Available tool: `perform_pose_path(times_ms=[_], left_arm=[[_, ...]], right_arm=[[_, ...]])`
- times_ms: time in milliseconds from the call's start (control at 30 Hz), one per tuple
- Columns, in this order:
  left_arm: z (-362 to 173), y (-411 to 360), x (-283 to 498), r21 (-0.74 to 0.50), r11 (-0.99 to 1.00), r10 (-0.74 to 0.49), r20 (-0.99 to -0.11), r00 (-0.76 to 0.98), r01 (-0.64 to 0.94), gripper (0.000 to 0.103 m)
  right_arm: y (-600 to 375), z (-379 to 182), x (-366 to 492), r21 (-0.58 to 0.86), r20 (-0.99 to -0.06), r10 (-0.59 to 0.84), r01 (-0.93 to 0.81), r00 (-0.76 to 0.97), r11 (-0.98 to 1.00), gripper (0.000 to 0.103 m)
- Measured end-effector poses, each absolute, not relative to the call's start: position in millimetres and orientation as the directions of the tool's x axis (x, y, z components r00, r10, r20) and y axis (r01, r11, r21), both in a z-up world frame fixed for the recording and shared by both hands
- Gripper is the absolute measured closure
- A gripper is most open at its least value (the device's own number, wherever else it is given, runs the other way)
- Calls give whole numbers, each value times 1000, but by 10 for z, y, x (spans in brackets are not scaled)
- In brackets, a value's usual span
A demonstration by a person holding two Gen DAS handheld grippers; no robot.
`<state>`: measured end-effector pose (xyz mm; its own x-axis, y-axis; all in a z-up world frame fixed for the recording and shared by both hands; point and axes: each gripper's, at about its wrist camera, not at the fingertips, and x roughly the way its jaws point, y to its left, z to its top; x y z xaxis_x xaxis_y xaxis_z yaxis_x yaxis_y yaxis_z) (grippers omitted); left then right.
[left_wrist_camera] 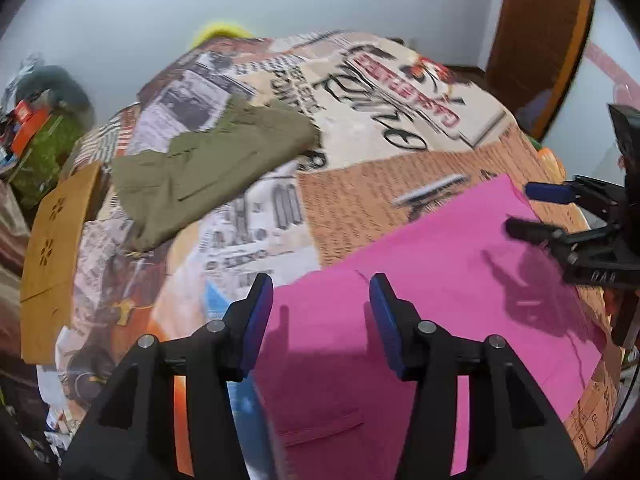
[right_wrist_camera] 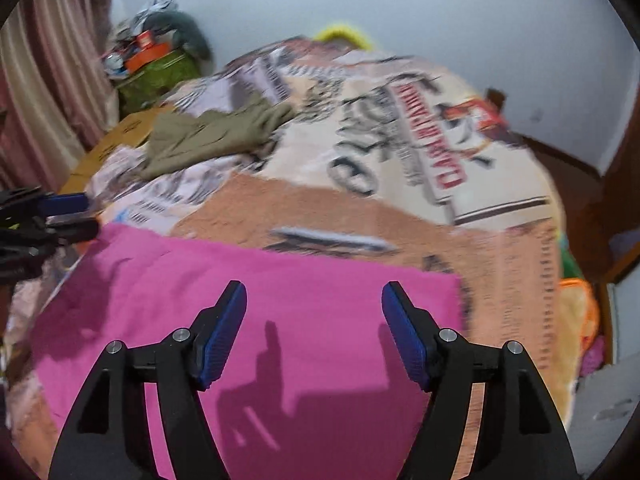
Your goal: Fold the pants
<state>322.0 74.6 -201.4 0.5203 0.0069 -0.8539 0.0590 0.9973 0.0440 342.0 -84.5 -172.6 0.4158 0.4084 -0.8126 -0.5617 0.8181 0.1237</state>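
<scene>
Bright pink pants (left_wrist_camera: 436, 280) lie flat on a printed bedspread (left_wrist_camera: 360, 120), folded into a wide band; they also show in the right wrist view (right_wrist_camera: 280, 300). My left gripper (left_wrist_camera: 321, 300) is open and empty, hovering over the pants' left end. My right gripper (right_wrist_camera: 314, 308) is open and empty above the pants' right part. The right gripper also shows at the right edge of the left wrist view (left_wrist_camera: 520, 210), and the left gripper at the left edge of the right wrist view (right_wrist_camera: 80, 216).
An olive green garment (left_wrist_camera: 208, 164) lies folded farther back on the bed, also in the right wrist view (right_wrist_camera: 208, 140). A cardboard box (left_wrist_camera: 52, 248) stands at the bed's left side. Clutter (right_wrist_camera: 152, 60) fills the far left corner. A wooden door (left_wrist_camera: 536, 40) is at right.
</scene>
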Motion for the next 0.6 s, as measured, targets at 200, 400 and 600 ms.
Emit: perform_pose_path(times_ms=[200, 400, 600], left_arm=[[-2450, 680, 3377, 6, 997, -25, -919, 393, 78, 52], [-2488, 625, 3218, 58, 992, 7, -910, 416, 109, 51], [-2456, 657, 2970, 86, 990, 34, -909, 416, 107, 47]], right_arm=[[-503, -2054, 3353, 154, -880, 390, -616, 270, 773, 36], [-468, -2219, 3253, 175, -907, 373, -633, 195, 754, 36], [-628, -2166, 3048, 188, -906, 377, -617, 191, 764, 36]])
